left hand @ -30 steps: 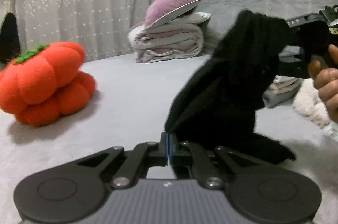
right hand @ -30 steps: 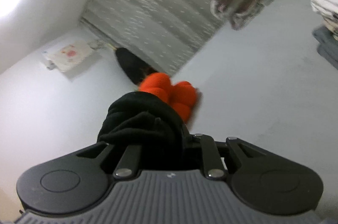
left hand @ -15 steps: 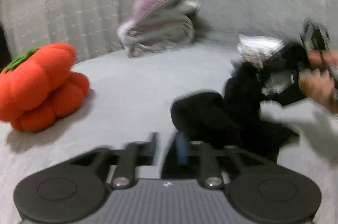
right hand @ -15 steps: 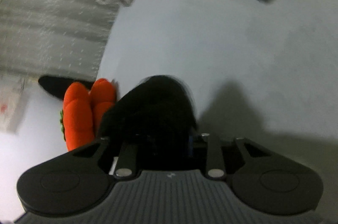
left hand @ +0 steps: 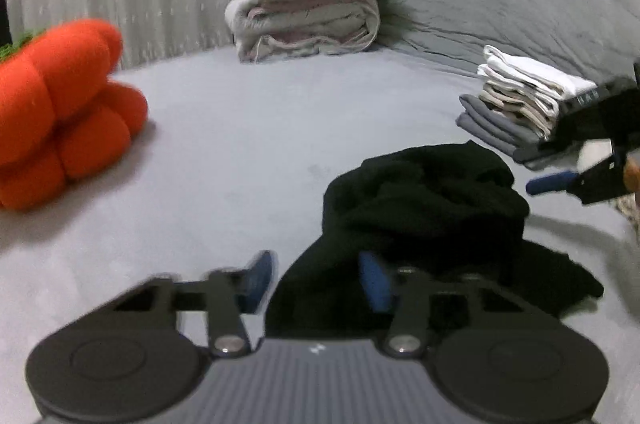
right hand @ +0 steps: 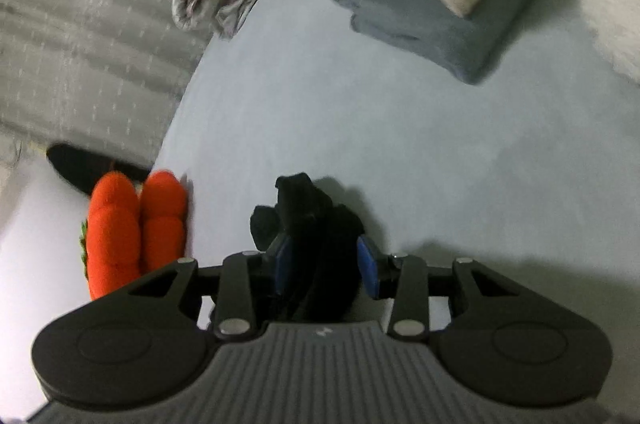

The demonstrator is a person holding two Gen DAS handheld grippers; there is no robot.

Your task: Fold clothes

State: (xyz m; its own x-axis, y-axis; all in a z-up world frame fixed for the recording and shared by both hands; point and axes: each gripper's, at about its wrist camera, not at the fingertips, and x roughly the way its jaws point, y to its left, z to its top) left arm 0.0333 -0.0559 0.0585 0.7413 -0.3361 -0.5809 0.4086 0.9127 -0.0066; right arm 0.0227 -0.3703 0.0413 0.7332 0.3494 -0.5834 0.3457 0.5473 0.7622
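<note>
One grey bed sheet (left hand: 248, 143) fills the frame: orange plush (left hand: 60, 103) at left, black garment (left hand: 420, 207) crumpled at lower centre, folded stack (left hand: 516, 103) at right. Left gripper (left hand: 316, 280) is closing, cloth between its apart jaws. Right gripper (right hand: 324, 264) stands apart around the garment.

Hardly any writing shows. In the left wrist view, a small white marking of a few characters stands on the black body of the right gripper (left hand: 560, 163) at the far right edge, above its blue pads; it is blurred and too small to read. A tiny pale mark sits at the near middle of each gripper's ribbed grey housing, a logo rather than letters. Nothing else carries legible text, labels or numbers.
</note>
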